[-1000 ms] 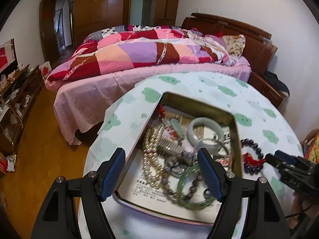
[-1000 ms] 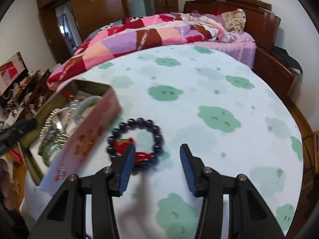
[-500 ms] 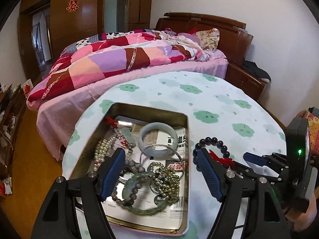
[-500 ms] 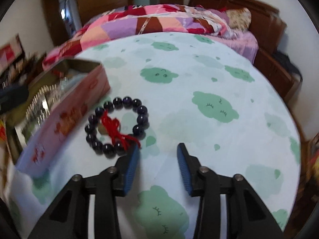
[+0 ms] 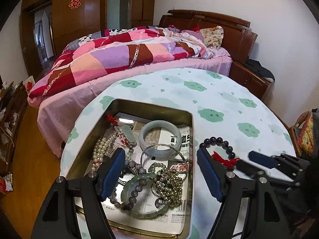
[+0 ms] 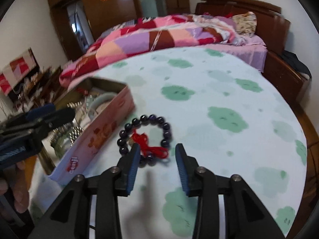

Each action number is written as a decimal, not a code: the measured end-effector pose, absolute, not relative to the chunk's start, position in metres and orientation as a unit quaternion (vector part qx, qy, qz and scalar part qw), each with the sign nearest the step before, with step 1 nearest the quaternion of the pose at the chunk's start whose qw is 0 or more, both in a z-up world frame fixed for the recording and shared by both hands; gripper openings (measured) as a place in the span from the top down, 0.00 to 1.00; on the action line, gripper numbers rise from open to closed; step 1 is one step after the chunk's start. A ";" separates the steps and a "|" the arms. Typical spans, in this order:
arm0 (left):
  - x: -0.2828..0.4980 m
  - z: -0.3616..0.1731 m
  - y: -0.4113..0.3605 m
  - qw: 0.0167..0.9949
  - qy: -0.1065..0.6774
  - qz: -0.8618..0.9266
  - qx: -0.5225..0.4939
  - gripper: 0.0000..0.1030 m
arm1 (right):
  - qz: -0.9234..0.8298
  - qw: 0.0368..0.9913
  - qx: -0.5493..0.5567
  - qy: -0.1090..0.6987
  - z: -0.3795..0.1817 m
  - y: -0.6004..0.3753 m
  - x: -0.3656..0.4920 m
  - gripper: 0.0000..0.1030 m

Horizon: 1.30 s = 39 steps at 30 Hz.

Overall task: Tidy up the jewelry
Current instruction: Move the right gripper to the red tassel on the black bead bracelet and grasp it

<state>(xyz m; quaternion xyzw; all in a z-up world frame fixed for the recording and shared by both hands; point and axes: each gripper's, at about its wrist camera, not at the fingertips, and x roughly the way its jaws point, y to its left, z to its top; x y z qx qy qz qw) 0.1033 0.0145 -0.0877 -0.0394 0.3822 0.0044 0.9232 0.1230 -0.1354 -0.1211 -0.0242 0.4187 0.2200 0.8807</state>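
A dark purple bead bracelet with a red tassel (image 6: 146, 137) lies on the tablecloth right of the tin; it also shows in the left wrist view (image 5: 220, 146). My right gripper (image 6: 157, 158) is open, its fingers straddling the bracelet's near edge; it shows in the left wrist view (image 5: 244, 160) too. A metal tin (image 5: 190, 123) holds a pale jade bangle (image 5: 160, 135), a pearl bracelet (image 5: 98, 152), a green bangle (image 5: 143, 197), gold beads (image 5: 168, 181) and other pieces. My left gripper (image 5: 160, 171) is open and empty above the tin's near half.
The round table has a white cloth with green clouds (image 6: 225, 117). A bed with a patchwork quilt (image 5: 127, 53) stands behind it. Cluttered shelves (image 5: 10, 107) are at the left. The tin's pink side wall (image 6: 95, 139) faces my right gripper.
The left gripper has swung right and back, so the whole tin and the bracelet now show. The right gripper has moved forward over the bracelet's near edge.
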 end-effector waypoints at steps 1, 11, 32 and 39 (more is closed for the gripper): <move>0.104 -0.088 0.015 0.923 0.383 0.004 -0.041 0.27 | 0.222 0.879 -0.031 0.422 -0.126 -0.130 0.125 0.61; 0.102 -0.083 0.003 0.925 0.378 -0.017 -0.036 0.27 | 0.193 0.900 -0.005 0.391 -0.112 -0.154 0.114 0.97; 0.116 -0.088 -0.015 0.924 0.383 0.005 -0.011 0.25 | 0.228 0.890 -0.021 0.393 -0.121 -0.136 0.126 0.51; 0.121 -0.095 -0.012 0.918 0.395 0.002 -0.019 0.25 | 0.229 0.878 -0.034 0.419 -0.131 -0.131 0.131 0.95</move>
